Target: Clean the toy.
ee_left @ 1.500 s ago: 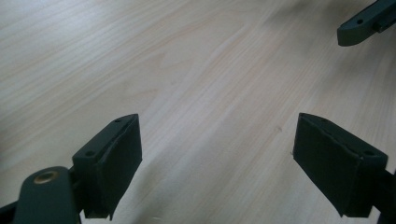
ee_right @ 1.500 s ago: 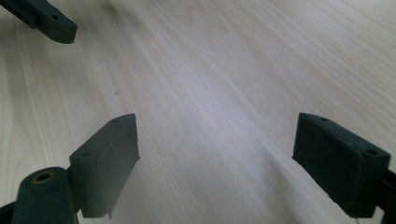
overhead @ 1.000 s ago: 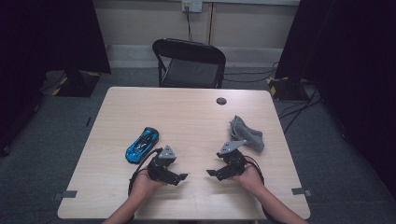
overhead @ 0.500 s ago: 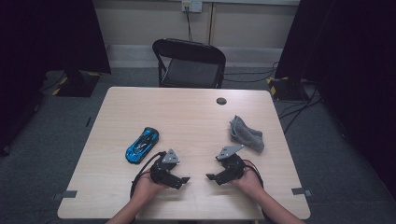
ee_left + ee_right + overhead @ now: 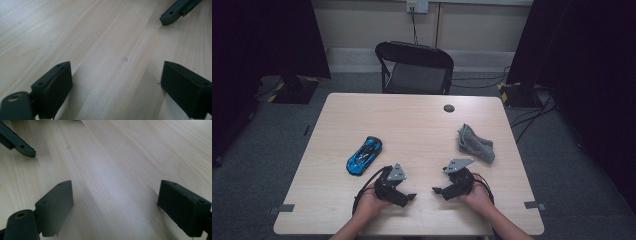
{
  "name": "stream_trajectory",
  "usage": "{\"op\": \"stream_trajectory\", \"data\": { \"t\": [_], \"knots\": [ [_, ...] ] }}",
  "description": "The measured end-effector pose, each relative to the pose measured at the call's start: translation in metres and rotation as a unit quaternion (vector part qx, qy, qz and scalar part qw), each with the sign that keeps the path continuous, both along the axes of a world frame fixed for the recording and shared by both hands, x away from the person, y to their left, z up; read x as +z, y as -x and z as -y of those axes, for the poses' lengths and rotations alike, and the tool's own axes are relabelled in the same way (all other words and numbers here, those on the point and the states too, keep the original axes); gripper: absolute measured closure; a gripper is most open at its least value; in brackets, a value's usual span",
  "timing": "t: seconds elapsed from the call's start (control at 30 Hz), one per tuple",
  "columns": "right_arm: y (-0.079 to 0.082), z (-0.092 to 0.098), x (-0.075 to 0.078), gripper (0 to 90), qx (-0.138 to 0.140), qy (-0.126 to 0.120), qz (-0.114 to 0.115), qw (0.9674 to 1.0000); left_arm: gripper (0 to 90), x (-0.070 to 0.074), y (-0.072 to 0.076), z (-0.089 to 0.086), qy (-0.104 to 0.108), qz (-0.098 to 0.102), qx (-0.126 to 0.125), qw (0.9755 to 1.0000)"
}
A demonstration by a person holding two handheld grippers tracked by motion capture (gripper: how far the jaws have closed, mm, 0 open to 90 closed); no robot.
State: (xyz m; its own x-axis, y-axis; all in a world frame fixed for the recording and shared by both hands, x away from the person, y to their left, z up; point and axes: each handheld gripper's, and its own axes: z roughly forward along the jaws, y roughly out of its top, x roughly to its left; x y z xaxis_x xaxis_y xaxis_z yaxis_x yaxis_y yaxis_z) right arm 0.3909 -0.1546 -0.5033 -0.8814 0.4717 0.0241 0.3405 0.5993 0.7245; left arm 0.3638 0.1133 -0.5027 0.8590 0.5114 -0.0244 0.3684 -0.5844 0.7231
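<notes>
High view: both hand-held grippers, left (image 5: 408,196) and right (image 5: 438,191), stayed put, jaws apart.

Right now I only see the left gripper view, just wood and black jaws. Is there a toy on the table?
Observer: Yes, a blue car lies just left of and beyond the left gripper, whose jaws have just been opening with nothing between them.
Operator: Anything else?
Observer: A grey cloth lies crumpled beyond the right gripper, a bit to its right.
Operator: Is that gripper holding something?
Observer: No, its jaws stand open over bare table.
</notes>
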Motion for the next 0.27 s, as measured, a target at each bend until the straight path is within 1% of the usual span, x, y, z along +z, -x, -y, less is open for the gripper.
{"op": "stream_trajectory", "data": {
  "t": [0.2, 0.27],
  "knots": [
    [0.0000, 0.0000, -0.0001, 12.3, 0.000, 0.000, 0.001, 1.0000, 5.9, -0.0005, -0.0003, 0.0012, -0.001, -0.001, -0.006, 1.0000],
    [0.0000, 0.0000, -0.0001, 12.3, 0.000, 0.000, 0.001, 1.0000, 3.7, -0.0005, 0.0000, 0.0030, -0.006, -0.004, -0.007, 1.0000]
  ]
}}
